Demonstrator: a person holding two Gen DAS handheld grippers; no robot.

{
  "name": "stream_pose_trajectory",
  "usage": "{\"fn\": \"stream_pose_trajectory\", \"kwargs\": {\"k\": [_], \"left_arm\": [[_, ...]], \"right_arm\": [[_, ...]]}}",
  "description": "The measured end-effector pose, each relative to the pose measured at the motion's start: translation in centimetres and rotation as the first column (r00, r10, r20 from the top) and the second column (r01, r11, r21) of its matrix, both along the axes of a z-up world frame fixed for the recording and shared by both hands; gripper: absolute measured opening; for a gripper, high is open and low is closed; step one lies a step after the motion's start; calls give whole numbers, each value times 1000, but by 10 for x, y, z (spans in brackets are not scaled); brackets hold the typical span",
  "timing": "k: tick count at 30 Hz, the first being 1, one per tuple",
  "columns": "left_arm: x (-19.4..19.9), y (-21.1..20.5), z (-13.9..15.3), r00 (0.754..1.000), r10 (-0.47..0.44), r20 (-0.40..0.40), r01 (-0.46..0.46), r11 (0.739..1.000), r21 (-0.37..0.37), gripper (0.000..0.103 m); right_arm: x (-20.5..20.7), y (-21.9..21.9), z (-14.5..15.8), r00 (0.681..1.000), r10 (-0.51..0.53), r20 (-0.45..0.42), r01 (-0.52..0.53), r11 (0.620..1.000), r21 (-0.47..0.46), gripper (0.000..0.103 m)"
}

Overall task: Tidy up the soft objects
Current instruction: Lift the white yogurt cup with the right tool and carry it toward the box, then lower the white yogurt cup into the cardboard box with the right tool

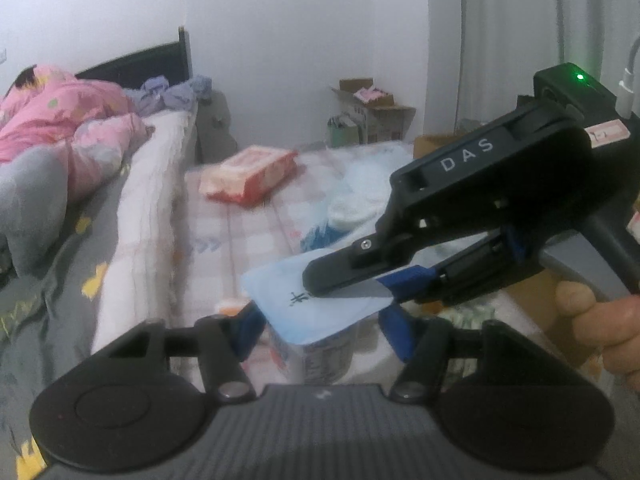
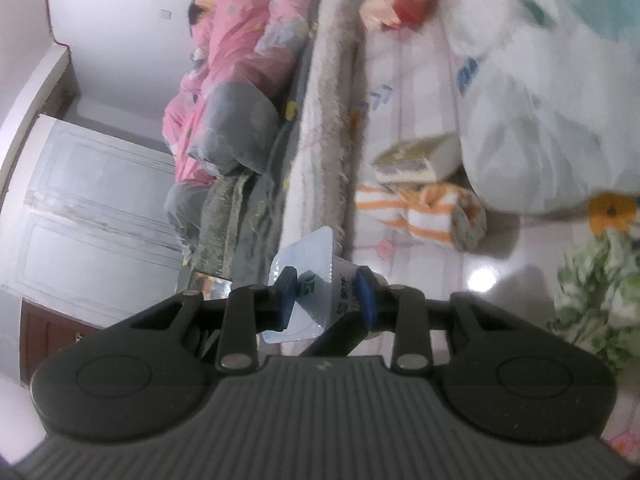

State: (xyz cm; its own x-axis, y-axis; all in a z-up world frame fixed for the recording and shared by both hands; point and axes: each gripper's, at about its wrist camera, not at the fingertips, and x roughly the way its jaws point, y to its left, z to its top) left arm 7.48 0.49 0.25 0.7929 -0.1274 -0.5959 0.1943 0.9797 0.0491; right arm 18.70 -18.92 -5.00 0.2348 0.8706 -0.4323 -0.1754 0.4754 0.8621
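One bed (image 1: 132,200) at 9 o'clock in the left wrist view, grey sheet with yellow shapes, white fringed pad along its edge. One pink quilt (image 1: 60,120) bunched on it at 10 o'clock, dark hair showing at its far end. One checked pink-and-white surface (image 1: 240,232) beside the bed, centre frame. One large white plastic bag (image 2: 540,100) on it, at 2 o'clock in the right wrist view. Two cardboard boxes (image 1: 372,112) against the wall, 1 o'clock in the left view. One red-and-pink wrapped pack (image 1: 250,174) at 12 o'clock on the checked surface. One orange-and-white striped cloth (image 2: 424,212) rolled up, just beside the bag's lower edge, one small printed packet (image 2: 408,160) touching it on the 12 o'clock side.

One cup (image 1: 316,312): small sealed plastic tub, pale blue foil lid with dark characters, printed label on the side wall. It sits off the surface, bottom centre of the left view, held by both tools.

Left gripper (image 1: 320,332): blue pads at medium width, pressed on the cup's two sides.
Right gripper (image 2: 326,296): narrow, top pad flat on the lid, other pad under the cup. One hand (image 1: 608,332) on its handle at 4 o'clock.
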Motion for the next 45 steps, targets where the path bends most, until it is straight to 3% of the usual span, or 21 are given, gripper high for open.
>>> {"fn": "stream_pose_trajectory", "kwargs": {"k": [12, 21, 25, 29, 36, 39, 45], "left_arm": [[35, -50, 44, 991, -114, 77, 113, 993, 20, 64], [66, -131, 58, 966, -247, 76, 249, 968, -19, 64], [70, -176, 59, 939, -339, 60, 341, 940, -26, 64], [72, -213, 50, 902, -431, -10, 430, 901, -51, 64], [64, -252, 21, 814, -558, -163, 552, 830, -86, 64], [69, -257, 7, 778, -577, -248, 565, 815, -127, 64], [73, -254, 5, 787, -563, -253, 559, 824, -96, 64]], "right_arm": [[10, -63, 51, 987, -118, 105, 114, 992, 47, 31], [11, -160, 66, 957, -260, 129, 255, 965, 53, 31], [-1, -215, 66, 936, -331, 119, 326, 944, 57, 32], [-19, -261, 56, 922, -380, 80, 379, 925, 25, 32], [-46, -310, 24, 918, -395, -41, 393, 918, -59, 33], [-49, -318, 10, 924, -371, -95, 361, 926, -108, 34], [-34, -317, -21, 935, -294, -199, 262, 950, -172, 35]]}}
